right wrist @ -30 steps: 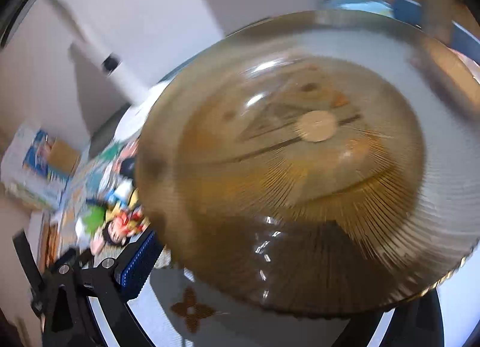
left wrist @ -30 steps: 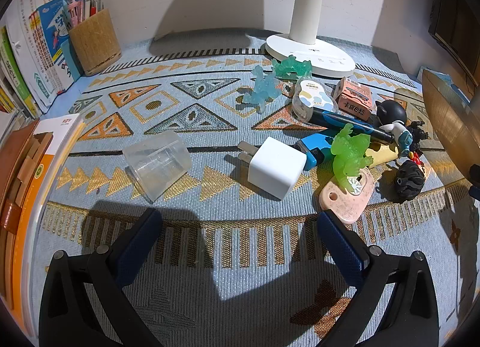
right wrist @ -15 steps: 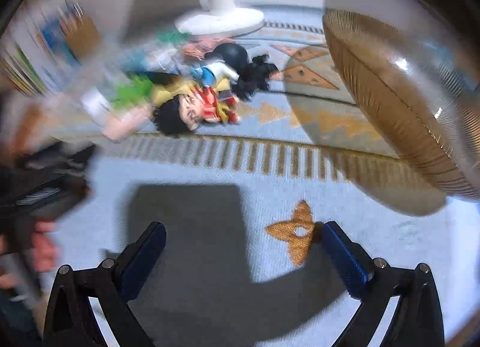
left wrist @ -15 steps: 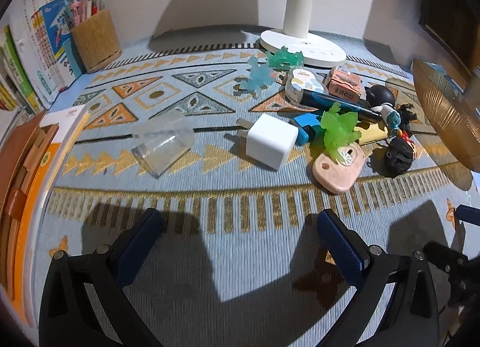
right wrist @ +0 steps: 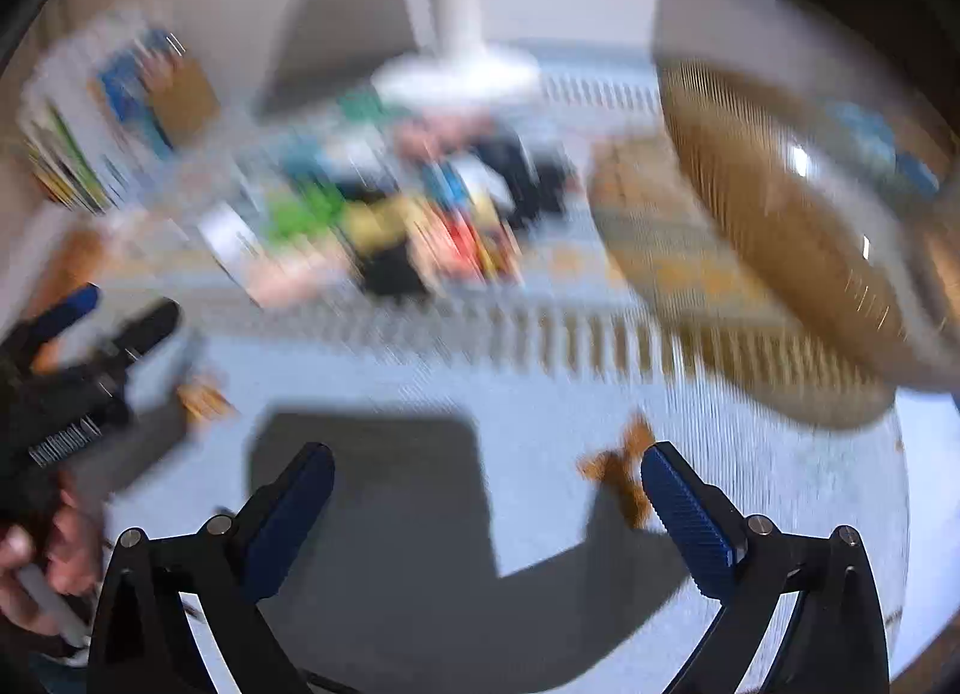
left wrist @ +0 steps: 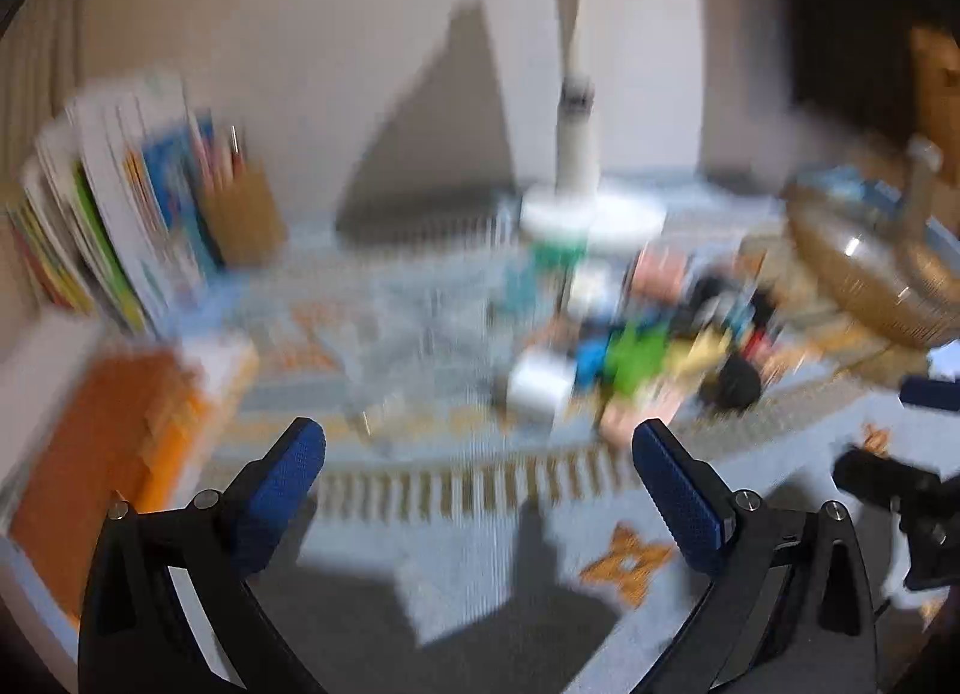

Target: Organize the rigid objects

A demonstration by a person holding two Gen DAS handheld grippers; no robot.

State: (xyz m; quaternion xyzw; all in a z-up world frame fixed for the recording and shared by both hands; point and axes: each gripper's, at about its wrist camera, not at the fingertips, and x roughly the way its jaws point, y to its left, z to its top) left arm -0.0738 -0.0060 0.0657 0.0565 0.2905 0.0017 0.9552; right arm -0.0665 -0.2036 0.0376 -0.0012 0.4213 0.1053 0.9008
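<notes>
Both views are motion-blurred. A pile of small toys and gadgets (left wrist: 636,346) lies on the patterned cloth, among them a white charger cube (left wrist: 537,385) and a green figure (left wrist: 636,355). In the right wrist view the same pile (right wrist: 384,226) sits mid-frame. An amber ribbed glass bowl (left wrist: 864,268) stands at the right, tilted, as the bowl (right wrist: 798,238) also shows. My left gripper (left wrist: 480,490) is open and empty, back from the pile. My right gripper (right wrist: 486,514) is open and empty, over bare cloth.
A white lamp base (left wrist: 591,211) stands behind the pile. Books (left wrist: 114,226) and a cork pen holder (left wrist: 243,220) line the left wall, and an orange book (left wrist: 114,448) lies at the left edge. A hand holding the left gripper (right wrist: 66,406) shows at the left.
Both grippers have pulled back and up from the table, so the pile looks smaller and farther. The views have blurred with the motion. The bowl stays at the right.
</notes>
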